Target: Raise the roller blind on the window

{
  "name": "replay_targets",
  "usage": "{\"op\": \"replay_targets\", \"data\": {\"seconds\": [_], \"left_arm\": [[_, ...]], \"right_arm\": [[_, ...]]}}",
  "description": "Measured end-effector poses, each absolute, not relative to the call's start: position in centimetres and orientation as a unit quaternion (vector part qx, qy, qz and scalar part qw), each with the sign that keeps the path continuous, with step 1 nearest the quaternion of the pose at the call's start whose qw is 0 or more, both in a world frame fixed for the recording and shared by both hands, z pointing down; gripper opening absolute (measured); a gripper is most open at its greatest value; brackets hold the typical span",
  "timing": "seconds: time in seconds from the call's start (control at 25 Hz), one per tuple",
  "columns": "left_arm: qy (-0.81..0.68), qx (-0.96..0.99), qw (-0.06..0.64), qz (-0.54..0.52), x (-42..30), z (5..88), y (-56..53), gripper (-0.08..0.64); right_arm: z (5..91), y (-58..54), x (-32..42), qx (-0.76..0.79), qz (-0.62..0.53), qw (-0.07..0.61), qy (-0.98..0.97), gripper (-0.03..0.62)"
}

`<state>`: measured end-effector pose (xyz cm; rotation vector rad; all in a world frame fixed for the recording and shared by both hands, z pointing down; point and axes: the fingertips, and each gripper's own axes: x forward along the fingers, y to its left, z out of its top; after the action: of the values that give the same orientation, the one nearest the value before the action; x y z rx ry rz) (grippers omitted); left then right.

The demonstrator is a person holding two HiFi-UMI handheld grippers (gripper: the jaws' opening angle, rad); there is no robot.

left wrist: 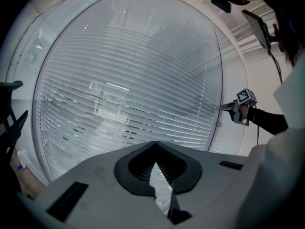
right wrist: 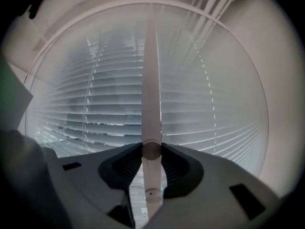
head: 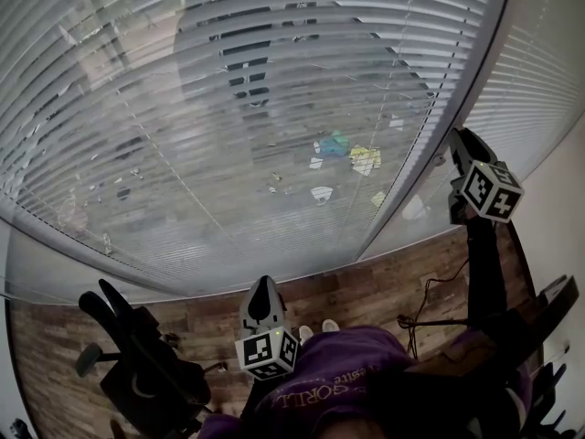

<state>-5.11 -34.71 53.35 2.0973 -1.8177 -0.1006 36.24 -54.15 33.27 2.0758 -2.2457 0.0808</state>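
Covering the whole pane, the slatted blind (head: 228,126) is seen fully lowered, with its slats tilted partly open so the outside shows through. No raising is judged done, and the whole lift is left. The slats' long axis is laid horizontally across the window, while the blind hangs straight down from the top of the frame. The left gripper (head: 264,289) is held low and well apart from the blind, its jaws pressed nearly together on nothing. At the right, by the window's edge, the right gripper (right wrist: 152,149) is clamped on the white wand (right wrist: 151,70), which is pinched between the pads. The wand's long axis runs vertically, with its lower end just below the jaws.
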Motion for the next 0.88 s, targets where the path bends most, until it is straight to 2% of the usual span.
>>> {"op": "replay_targets", "data": {"seconds": [0.2, 0.36, 0.48, 0.72, 0.88], "left_arm": [[-0.643, 0.743, 0.182, -0.036, -5.1, 53.4, -34.7, 0.001], [-0.644, 0.743, 0.181, -0.036, -5.2, 53.4, -34.7, 0.000], [-0.643, 0.744, 0.181, -0.033, -5.1, 53.4, -34.7, 0.000], [-0.643, 0.743, 0.181, -0.032, -5.1, 53.6, -34.8, 0.001], [-0.643, 0.744, 0.181, -0.032, -5.2, 53.5, -34.8, 0.001]], "right_arm": [[32.9, -54.0, 36.4, 0.664, 0.110, -0.054, -0.738, 0.118], [32.8, -53.9, 36.3, 0.666, 0.100, -0.051, -0.738, 0.118], [33.4, -54.1, 36.2, 0.672, 0.047, 0.015, -0.738, 0.118], [33.3, -53.9, 35.5, 0.678, -0.156, 0.222, -0.683, 0.118], [33.0, -53.8, 34.8, 0.665, -0.227, 0.285, -0.652, 0.118]]}}
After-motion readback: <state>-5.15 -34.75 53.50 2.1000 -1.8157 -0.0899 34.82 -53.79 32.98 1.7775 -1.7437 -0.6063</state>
